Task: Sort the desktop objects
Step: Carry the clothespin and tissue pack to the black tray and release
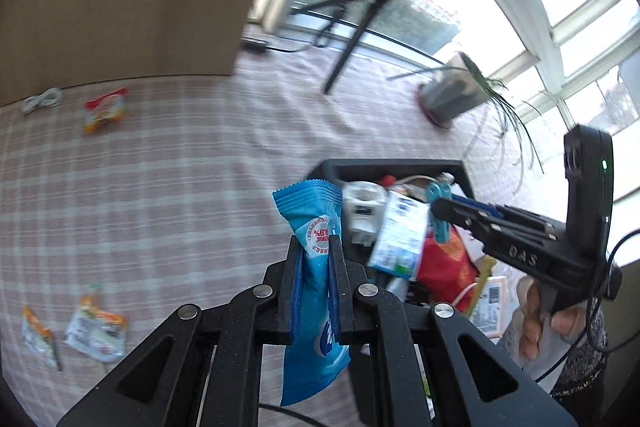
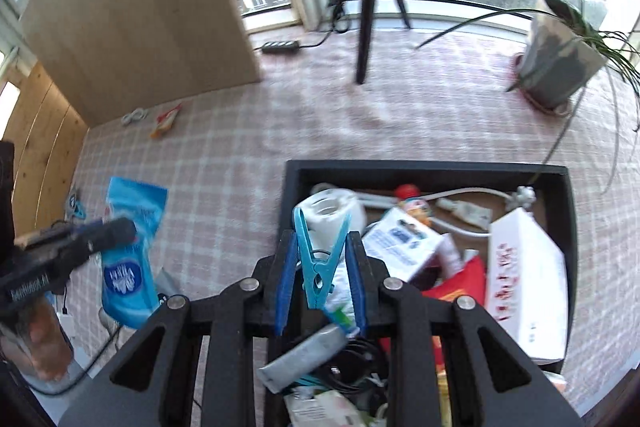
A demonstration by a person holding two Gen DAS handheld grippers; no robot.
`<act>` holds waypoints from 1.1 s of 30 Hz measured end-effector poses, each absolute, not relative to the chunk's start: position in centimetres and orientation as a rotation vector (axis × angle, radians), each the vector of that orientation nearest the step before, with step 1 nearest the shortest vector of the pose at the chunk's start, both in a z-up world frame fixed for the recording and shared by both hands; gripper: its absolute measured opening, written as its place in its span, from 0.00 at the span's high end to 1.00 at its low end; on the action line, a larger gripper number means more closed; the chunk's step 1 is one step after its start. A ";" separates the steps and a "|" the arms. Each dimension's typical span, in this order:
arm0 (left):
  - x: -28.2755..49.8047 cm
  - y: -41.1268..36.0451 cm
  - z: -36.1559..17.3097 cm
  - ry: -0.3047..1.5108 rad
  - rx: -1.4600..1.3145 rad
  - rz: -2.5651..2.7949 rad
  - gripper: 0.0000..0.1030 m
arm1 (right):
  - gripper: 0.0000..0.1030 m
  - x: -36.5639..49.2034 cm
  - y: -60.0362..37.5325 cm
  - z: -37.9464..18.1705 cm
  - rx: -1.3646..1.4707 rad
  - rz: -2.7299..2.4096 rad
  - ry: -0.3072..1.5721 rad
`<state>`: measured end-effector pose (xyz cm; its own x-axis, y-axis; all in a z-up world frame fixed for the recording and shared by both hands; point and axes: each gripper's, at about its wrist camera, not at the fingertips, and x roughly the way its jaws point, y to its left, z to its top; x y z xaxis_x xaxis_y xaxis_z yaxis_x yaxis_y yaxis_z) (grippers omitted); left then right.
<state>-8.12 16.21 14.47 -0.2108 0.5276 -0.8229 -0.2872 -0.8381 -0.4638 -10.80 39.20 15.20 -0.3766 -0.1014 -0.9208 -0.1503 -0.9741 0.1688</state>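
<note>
Left wrist: my left gripper [image 1: 316, 247] pinches blue wet-wipe pack [image 1: 314, 291].
Right gripper [image 2: 320, 251] nips teal clothespin [image 2: 320, 259] over black tray [image 2: 570, 227], prob. for sorting.

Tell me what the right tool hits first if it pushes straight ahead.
Probably the white tape roll inside the black box, just beyond the blue clothespin that the right tool holds; depth is uncertain.
</note>
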 end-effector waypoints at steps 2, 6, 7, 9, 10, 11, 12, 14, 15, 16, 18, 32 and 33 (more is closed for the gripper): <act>-8.1 18.7 14.4 -0.281 -1.542 2.038 0.90 | 0.76 -10.9 40.7 15.3 -1.724 2.540 0.383; -7.9 22.7 14.2 -0.278 -1.550 1.961 0.90 | 0.76 -11.0 43.3 15.2 -1.709 2.495 0.423; -7.8 23.8 14.0 -0.275 -1.554 1.945 0.90 | 0.76 -10.9 43.8 15.1 -1.710 2.485 0.435; -7.7 25.6 13.8 -0.255 -1.563 1.921 0.90 | 0.76 -10.8 44.7 15.0 -1.704 2.470 0.444; -7.5 26.3 13.8 -0.241 -1.565 1.913 0.90 | 0.76 -10.8 45.0 15.0 -1.699 2.465 0.444; -7.4 27.0 13.6 -0.229 -1.569 1.906 0.90 | 0.76 -10.7 45.3 15.0 -1.696 2.461 0.449; -7.3 27.7 13.5 -0.220 -1.572 1.898 0.90 | 0.76 -10.6 45.6 15.0 -1.694 2.458 0.452; -7.3 29.2 13.2 -0.203 -1.571 1.864 0.88 | 0.76 -10.5 46.1 14.9 -1.691 2.443 0.442; -7.2 29.9 13.0 -0.180 -1.569 1.834 0.85 | 0.76 -10.4 46.2 14.9 -1.700 2.444 0.429; -7.1 30.7 12.7 -0.152 -1.580 1.812 0.71 | 0.72 -10.4 46.4 14.9 -1.702 2.437 0.427; -6.7 31.2 12.6 -0.111 -1.568 1.836 0.51 | 0.56 -10.2 46.7 14.9 -1.710 2.416 0.434; -5.9 25.2 13.2 -0.034 -1.556 2.010 0.51 | 0.48 -9.6 44.2 16.7 -1.679 2.493 0.446; -5.9 24.2 13.1 -0.039 -1.562 2.025 0.51 | 0.48 -9.7 43.6 16.8 -1.686 2.507 0.440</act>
